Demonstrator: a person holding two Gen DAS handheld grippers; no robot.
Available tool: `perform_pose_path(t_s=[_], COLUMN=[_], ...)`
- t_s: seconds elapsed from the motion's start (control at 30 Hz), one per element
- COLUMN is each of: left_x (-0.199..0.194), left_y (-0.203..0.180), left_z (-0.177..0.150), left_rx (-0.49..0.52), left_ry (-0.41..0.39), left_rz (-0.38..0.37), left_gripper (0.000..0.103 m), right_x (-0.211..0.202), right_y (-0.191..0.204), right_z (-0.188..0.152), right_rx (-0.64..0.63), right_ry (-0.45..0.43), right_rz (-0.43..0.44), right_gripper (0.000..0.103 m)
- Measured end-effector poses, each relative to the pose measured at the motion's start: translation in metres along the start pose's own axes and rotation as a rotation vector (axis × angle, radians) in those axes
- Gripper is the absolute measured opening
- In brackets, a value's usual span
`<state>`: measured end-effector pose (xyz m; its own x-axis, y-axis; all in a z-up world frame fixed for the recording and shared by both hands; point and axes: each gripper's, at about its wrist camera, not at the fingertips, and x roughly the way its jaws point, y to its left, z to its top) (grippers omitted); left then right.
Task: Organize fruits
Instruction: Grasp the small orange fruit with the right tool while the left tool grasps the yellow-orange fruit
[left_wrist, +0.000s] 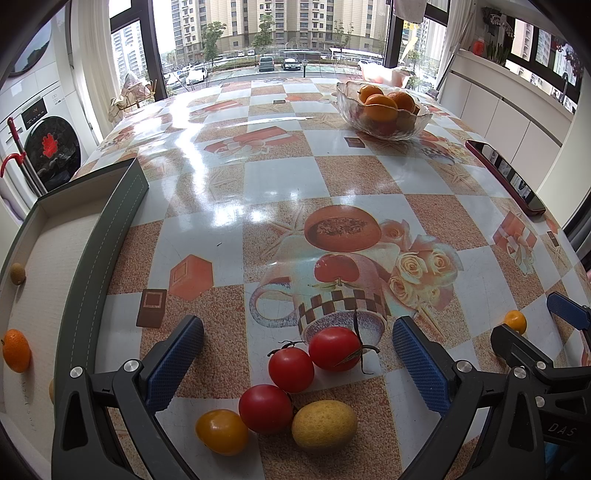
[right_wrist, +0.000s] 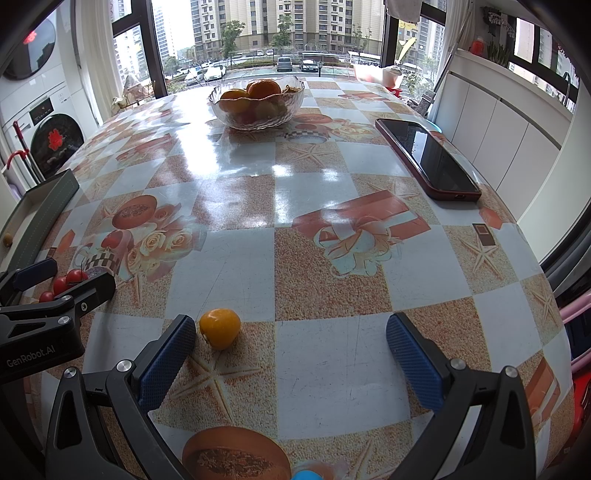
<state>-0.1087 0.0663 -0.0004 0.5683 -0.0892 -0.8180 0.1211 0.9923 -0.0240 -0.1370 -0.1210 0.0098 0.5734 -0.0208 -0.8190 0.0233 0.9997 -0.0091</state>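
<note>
My left gripper (left_wrist: 297, 350) stands open over a cluster of fruit on the table: three red tomatoes (left_wrist: 291, 370), a yellow tomato (left_wrist: 221, 431) and a yellow-green lemon (left_wrist: 324, 426). None of them is gripped. A grey tray (left_wrist: 110, 229) at the left holds an orange (left_wrist: 16, 350) and a small brown fruit (left_wrist: 17, 273). My right gripper (right_wrist: 291, 347) is open too, low over the table, with a small orange fruit (right_wrist: 220, 328) just inside its left finger (right_wrist: 168, 363). That fruit (left_wrist: 515, 322) and the right gripper (left_wrist: 546, 332) also show in the left wrist view.
A glass bowl (right_wrist: 258, 107) of oranges and other fruit stands far back on the table. A dark phone in a red case (right_wrist: 428, 158) lies at the right edge. A washing machine stands left of the table, white cabinets to the right.
</note>
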Motion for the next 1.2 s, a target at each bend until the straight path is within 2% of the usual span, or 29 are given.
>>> perform_pose_path(t_s=[0.37, 0.5, 0.53, 0.6, 0.7, 0.77, 0.8, 0.9, 0.93, 0.97, 1.0, 1.1, 1.2], left_x=[0.000, 0.000, -0.002, -0.015, -0.041, -0.054, -0.059, -0.067, -0.068, -0.068, -0.068, -0.068, -0.066], left_y=[0.000, 0.002, 0.003, 0.009, 0.019, 0.022, 0.024, 0.028, 0.029, 0.030, 0.031, 0.031, 0.026], left_z=[0.000, 0.002, 0.003, 0.000, -0.008, -0.015, -0.018, -0.027, -0.028, -0.030, -0.032, -0.037, -0.039], left_rx=[0.000, 0.016, 0.006, -0.028, -0.040, -0.032, -0.026, -0.009, -0.006, -0.003, 0.001, 0.007, 0.033], left_ry=[0.001, 0.032, 0.042, 0.010, -0.047, -0.064, -0.067, -0.060, -0.057, -0.051, -0.042, -0.025, -0.027], left_rz=[0.000, -0.004, 0.018, 0.055, 0.012, 0.013, 0.015, 0.029, 0.033, 0.031, 0.026, 0.004, -0.009], left_gripper=[0.103, 0.103, 0.103, 0.102, 0.102, 0.102, 0.102, 0.102, 0.102, 0.102, 0.102, 0.102, 0.102], right_x=[0.000, 0.000, 0.000, -0.001, -0.005, -0.007, -0.008, -0.008, -0.009, -0.010, -0.012, -0.016, -0.020], right_y=[0.000, 0.001, 0.001, 0.003, 0.015, 0.029, 0.036, 0.042, 0.042, 0.044, 0.044, 0.036, 0.029], right_z=[0.000, 0.000, 0.000, 0.001, 0.003, 0.002, 0.002, 0.004, 0.004, 0.003, 0.002, -0.004, -0.012], right_rx=[-0.001, -0.006, -0.006, -0.016, -0.071, -0.136, -0.158, -0.151, -0.148, -0.156, -0.158, -0.106, -0.086], right_ry=[0.000, 0.004, 0.005, 0.015, 0.006, -0.008, -0.017, -0.006, -0.007, -0.012, -0.011, -0.018, -0.034], right_rz=[-0.001, -0.006, -0.005, -0.006, 0.016, 0.011, 0.017, 0.072, 0.081, 0.087, 0.105, 0.182, 0.221], right_gripper=[0.103, 0.103, 0.103, 0.103, 0.098, 0.084, 0.082, 0.062, 0.048, 0.024, 0.019, 0.019, 0.019])
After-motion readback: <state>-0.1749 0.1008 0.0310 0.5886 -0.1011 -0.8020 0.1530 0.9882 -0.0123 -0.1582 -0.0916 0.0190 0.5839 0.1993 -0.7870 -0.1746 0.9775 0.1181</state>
